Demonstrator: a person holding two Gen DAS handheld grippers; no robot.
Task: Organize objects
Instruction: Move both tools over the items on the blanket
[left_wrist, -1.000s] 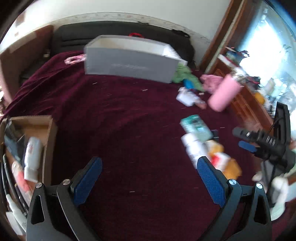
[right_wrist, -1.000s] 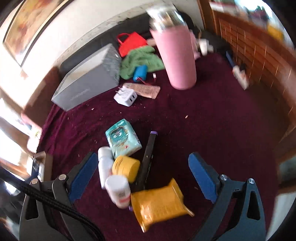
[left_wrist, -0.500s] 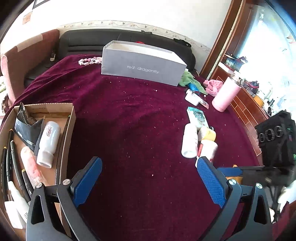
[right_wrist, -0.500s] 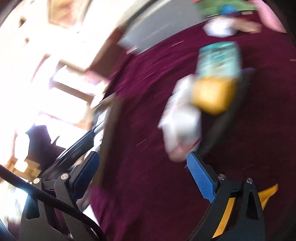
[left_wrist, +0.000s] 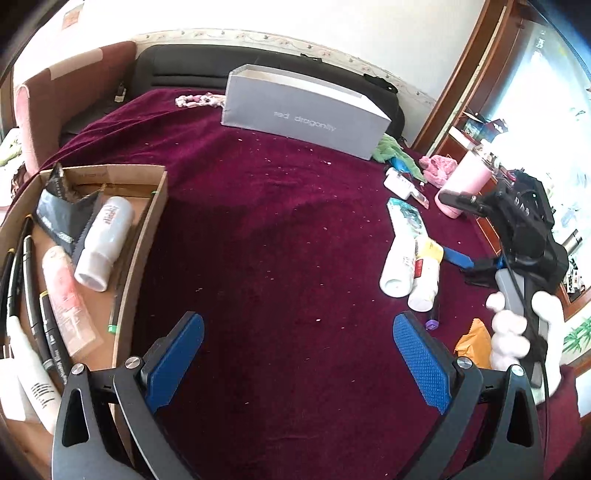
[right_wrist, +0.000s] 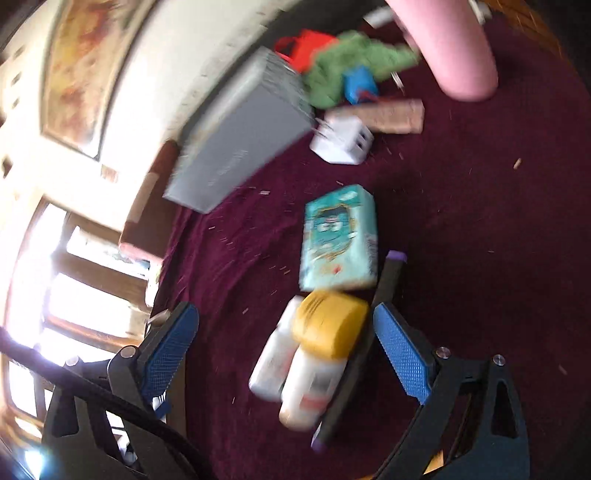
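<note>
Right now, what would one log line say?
left gripper: open, empty | right gripper: open, over bottles | box: part filled

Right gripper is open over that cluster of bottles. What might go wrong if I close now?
The yellow-capped bottle lies touching a white bottle and a black marker, so the right gripper may pinch several at once or nudge one aside. The right wrist view is motion-blurred, so alignment is hard to judge.

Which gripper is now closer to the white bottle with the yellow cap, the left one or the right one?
Right. The right gripper is open around the white bottle with the yellow cap. The left gripper hangs open over bare maroon cloth, the bottle off to its right.
</note>
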